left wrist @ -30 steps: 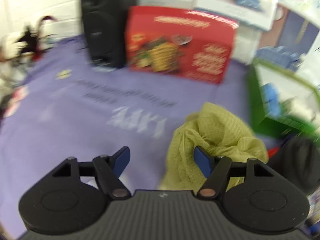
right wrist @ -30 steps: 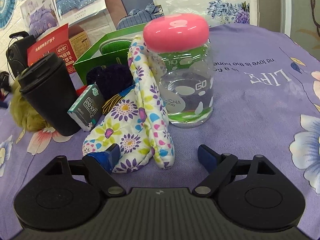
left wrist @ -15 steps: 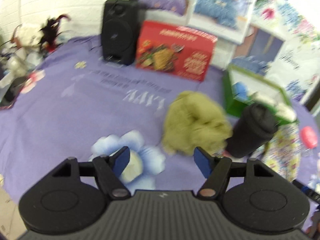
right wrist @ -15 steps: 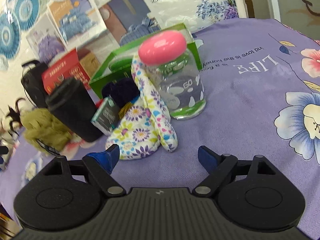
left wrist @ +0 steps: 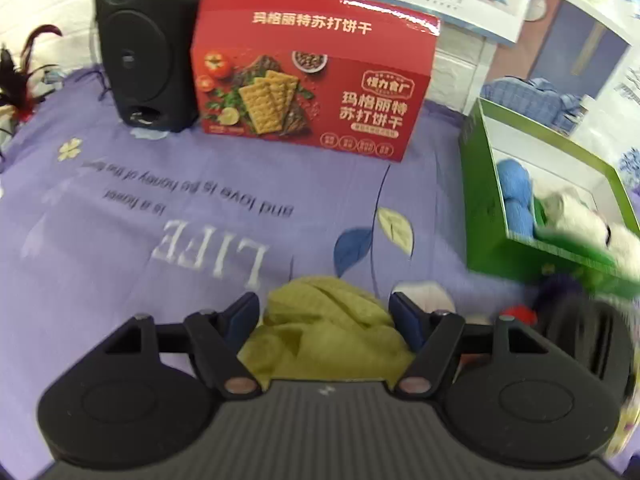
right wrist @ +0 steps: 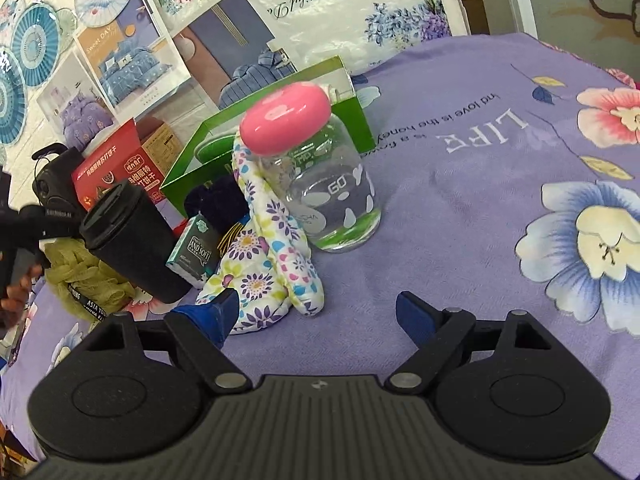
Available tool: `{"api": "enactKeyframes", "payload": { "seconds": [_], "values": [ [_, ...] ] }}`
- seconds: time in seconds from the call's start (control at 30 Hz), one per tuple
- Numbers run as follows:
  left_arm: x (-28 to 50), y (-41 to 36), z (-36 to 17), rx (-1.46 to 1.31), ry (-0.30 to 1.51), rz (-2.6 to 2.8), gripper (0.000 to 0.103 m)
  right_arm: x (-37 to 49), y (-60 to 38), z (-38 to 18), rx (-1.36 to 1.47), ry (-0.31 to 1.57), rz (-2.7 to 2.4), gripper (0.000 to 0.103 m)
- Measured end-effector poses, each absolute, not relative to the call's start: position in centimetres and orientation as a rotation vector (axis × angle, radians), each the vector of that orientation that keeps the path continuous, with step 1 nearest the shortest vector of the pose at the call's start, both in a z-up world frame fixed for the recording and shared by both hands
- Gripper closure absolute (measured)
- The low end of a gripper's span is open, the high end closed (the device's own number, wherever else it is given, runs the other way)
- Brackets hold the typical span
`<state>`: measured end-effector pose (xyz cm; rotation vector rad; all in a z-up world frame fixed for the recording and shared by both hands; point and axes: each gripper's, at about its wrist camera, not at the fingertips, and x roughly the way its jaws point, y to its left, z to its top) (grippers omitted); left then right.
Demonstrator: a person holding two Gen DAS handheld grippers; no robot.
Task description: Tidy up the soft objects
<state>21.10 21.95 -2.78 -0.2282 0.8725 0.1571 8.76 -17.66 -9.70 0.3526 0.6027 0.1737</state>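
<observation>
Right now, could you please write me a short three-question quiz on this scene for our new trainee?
1. True or false: the left gripper has its fingers open on either side of the olive-green mesh cloth.
2. Multiple choice: what leans against the glass jar with the pink lid? A) a red towel B) the floral oven mitt C) a book
3. Fill in: the blue yarn lies inside the ____ box.

Key: 1 true; 2 B; 3 green.
</observation>
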Motion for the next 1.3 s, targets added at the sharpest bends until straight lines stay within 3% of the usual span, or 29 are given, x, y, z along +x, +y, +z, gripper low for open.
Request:
{"api": "enactKeyframes", "payload": {
  "seconds": [0.53, 0.87, 0.9, 0.93, 1.3],
  "values": [
    [5.8, 19.1, -2.1, -0.117, 0.864, 0.005, 0.029, 9.6, -15.8, -9.2, 0.281, 0.622, 0.240, 0.031],
    [8.5, 16.8, -3.8, 0.052, 0.853, -0.082, 0.025, 10.5, -15.4, -9.0, 0.261, 0.631, 0.238, 0.031],
    [8.8, 16.8, -4.1, 0.060, 0.858, -0.074, 0.020, 10.6, -15.5, -9.0, 0.259, 0.635, 0.236, 0.031],
    [9.2, 16.9, -4.4, 0.060, 0.866, -0.063, 0.007, 10.9, -15.5, -9.1, 0.257, 0.640, 0.233, 0.031],
    [10.7, 18.2, -5.9, -0.036, 0.910, -0.031, 0.007, 14.7, -14.2, -9.5, 0.254, 0.692, 0.250, 0.030]
  ]
}}
